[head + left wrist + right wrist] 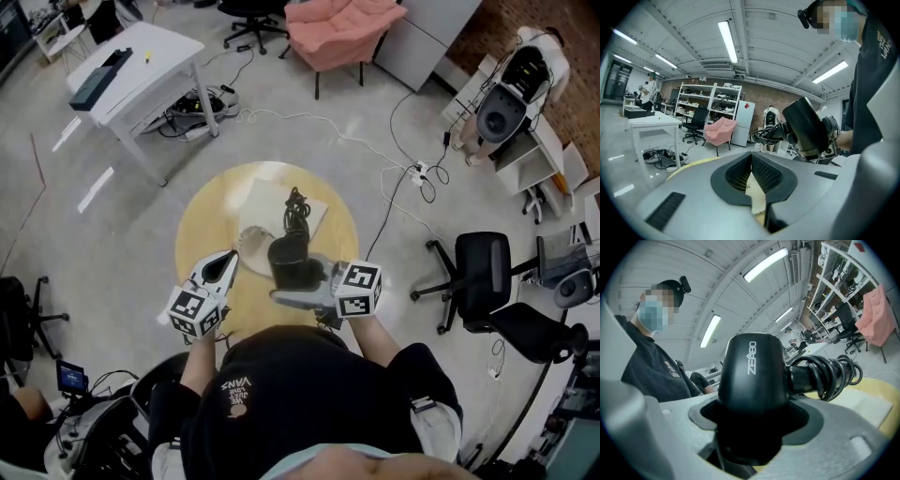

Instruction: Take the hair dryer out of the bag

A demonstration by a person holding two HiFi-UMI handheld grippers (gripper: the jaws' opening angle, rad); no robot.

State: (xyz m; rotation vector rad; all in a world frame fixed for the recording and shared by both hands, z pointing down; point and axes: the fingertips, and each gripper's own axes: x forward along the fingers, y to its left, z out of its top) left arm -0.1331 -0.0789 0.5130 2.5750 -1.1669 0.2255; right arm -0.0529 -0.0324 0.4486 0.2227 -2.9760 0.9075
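Chair (483, 272) near table (202, 234) with bag (267, 202)

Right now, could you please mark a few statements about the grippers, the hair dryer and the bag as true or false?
1. The right gripper is shut on the black hair dryer. True.
2. The left gripper is open and empty. False: it pinches beige fabric of the bag.
3. The dryer's cord is coiled in a bundle. True.
4. The bag lies on a white square table. False: the table is round and wooden.
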